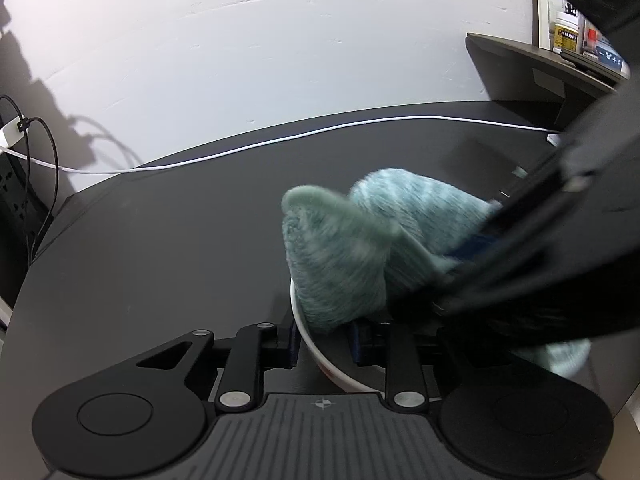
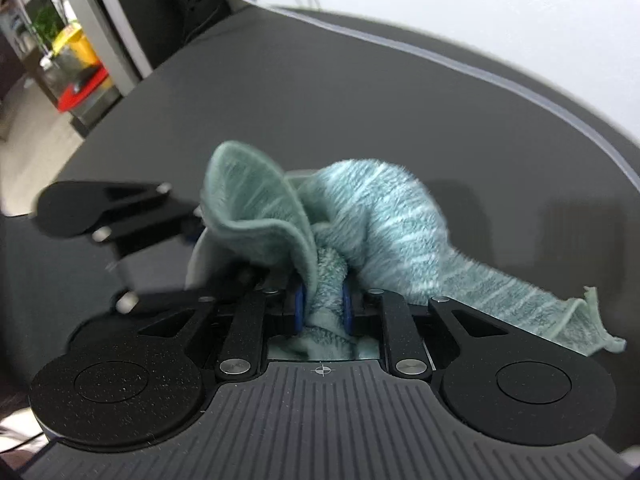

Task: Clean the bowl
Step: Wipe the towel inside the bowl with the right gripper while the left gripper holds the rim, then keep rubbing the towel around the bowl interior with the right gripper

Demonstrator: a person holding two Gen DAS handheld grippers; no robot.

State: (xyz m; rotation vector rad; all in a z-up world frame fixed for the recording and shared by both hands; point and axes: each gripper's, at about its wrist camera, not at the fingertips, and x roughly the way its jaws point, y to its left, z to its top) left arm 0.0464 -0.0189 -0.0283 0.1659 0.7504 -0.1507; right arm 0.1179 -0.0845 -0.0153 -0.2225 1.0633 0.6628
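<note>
A white bowl [image 1: 320, 354] with a red mark on its outside sits on the dark table [image 1: 160, 248]. My left gripper [image 1: 325, 345] is shut on its near rim, one finger inside and one outside. A fluffy teal cloth [image 1: 340, 248] is bunched over and into the bowl. My right gripper [image 2: 323, 305] is shut on the cloth [image 2: 372, 216] between its blue pads and comes in from the right as a blurred black shape [image 1: 520, 240]. In the right wrist view only a sliver of the bowl [image 2: 199, 258] shows beside the left gripper [image 2: 188, 232]; the inside of the bowl is hidden.
A white cable [image 1: 280, 140] runs along the table's far edge by the white wall. A power strip and black cords [image 1: 24, 152] hang at the left. A dark shelf [image 1: 532, 64] with bottles stands at the back right. Off the table, red and yellow bins [image 2: 76, 76] stand on the floor.
</note>
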